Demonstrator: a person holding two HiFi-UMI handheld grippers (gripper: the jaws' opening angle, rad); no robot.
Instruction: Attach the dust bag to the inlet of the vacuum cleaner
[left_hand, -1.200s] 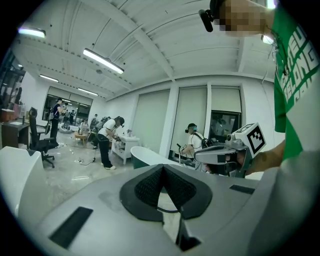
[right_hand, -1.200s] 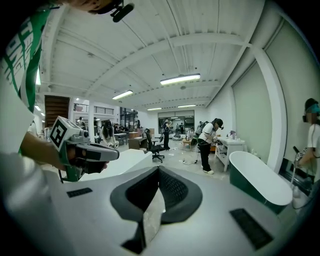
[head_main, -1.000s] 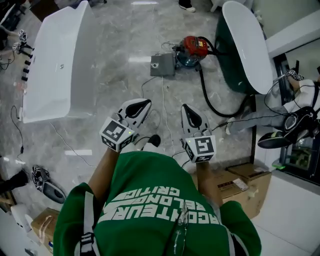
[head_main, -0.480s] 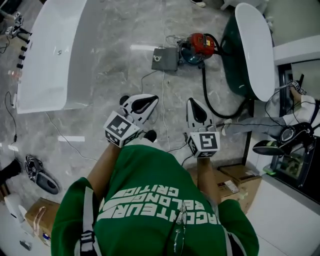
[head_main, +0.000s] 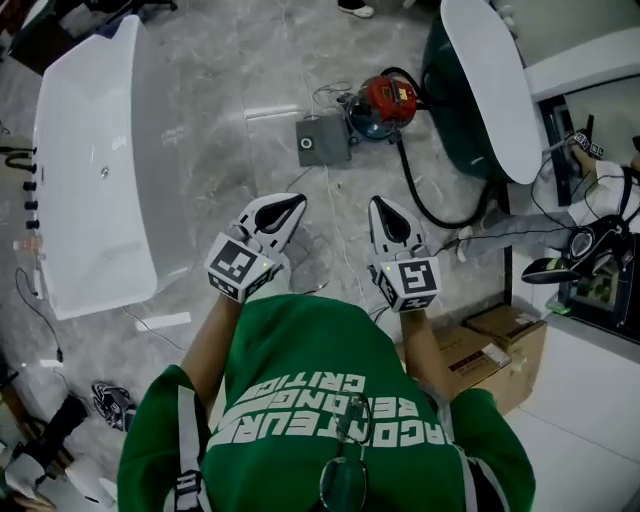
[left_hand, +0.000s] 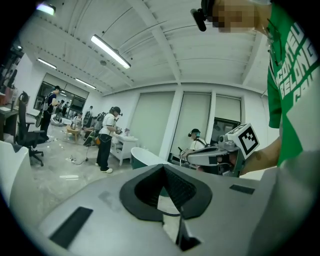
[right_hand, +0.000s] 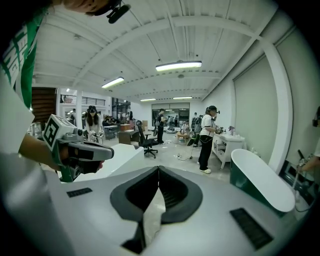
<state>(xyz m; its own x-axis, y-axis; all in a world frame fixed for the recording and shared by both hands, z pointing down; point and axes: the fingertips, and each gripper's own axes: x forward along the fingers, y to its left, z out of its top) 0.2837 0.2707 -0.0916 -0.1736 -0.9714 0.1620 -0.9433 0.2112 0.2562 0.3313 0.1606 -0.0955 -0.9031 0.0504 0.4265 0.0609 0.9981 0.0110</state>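
A red canister vacuum cleaner stands on the marble floor ahead, and a black hose curls from it toward the right. Beside it on the left lies a flat grey square piece with a round hole, which looks like the dust bag. My left gripper and right gripper are held side by side well short of both, shut and empty. In the left gripper view the jaws meet with nothing between them. The right gripper view shows the same at its jaws.
A long white bathtub lies on the left. A green tub with a white rim stands on the right. Cardboard boxes sit by my right side and thin cables run over the floor. Other people work in the background.
The person has walked across the floor, carrying both grippers along. The white bathtub now lies further left in view. Both grippers stay shut and side by side.
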